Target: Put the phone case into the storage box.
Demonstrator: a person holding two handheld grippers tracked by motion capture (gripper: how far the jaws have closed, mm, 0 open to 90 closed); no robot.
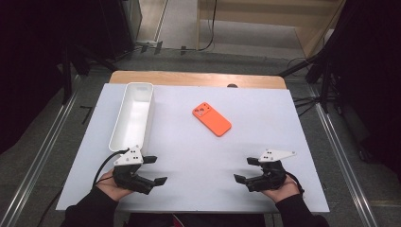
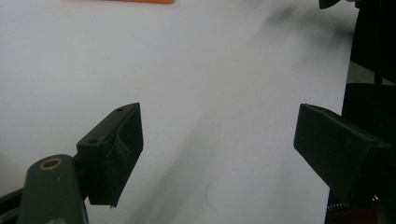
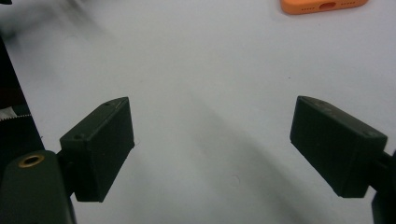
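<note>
Left gripper (image 1: 158,170) jaws apart, right gripper (image 1: 243,169) jaws apart, both held low

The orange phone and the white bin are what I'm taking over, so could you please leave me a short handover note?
Left tongs: open, empty, resting at the near left of the white table.
Right tongs: open, empty, near right.
Orange phone: flat, camera side up, mid-table, untouched.
White bin: far left, just beyond the left tongs, looks empty.
Done: nothing yet.
Left: probably pick up the phone and place it in the bin.
</note>
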